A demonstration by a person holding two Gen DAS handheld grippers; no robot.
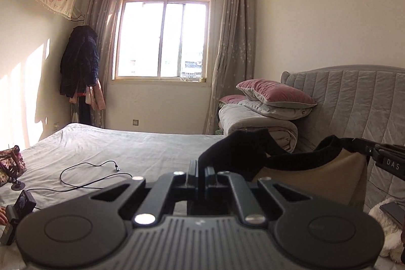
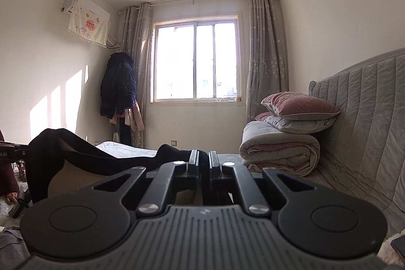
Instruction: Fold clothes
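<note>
The left gripper (image 1: 201, 170) has its two fingers drawn close together low in the middle of its own view, pinching a fold of a black garment (image 1: 243, 151) that bunches up just above the fingertips. From there the dark cloth stretches to the right of the frame, lifted above the bed, its tan lining (image 1: 311, 184) hanging below the black edge. At the far right of that view the right gripper (image 1: 364, 147) comes in from the edge, gripping the other end of the same cloth.

In the right wrist view, the right gripper (image 2: 202, 158) likewise has its fingers narrowed with black fabric caught between them, and the garment (image 2: 101, 161) runs away to the left of the frame, where the tip of the left gripper (image 2: 24, 149) meets it at the left edge.

Beneath the cloth lies the bed (image 1: 121, 148) with its pale sheet, and a thin black cable (image 1: 83, 175) loops across it in the lower left of the left view. A floral bag (image 1: 12, 163) sits at the left edge. To the right, pink and grey pillows (image 1: 276, 98) are stacked on a rolled quilt (image 1: 253, 123) against the grey padded headboard (image 1: 354, 103). Beyond, a bright window (image 1: 162, 39) sits between grey curtains, with a dark coat (image 1: 79, 60) hanging to its left.
</note>
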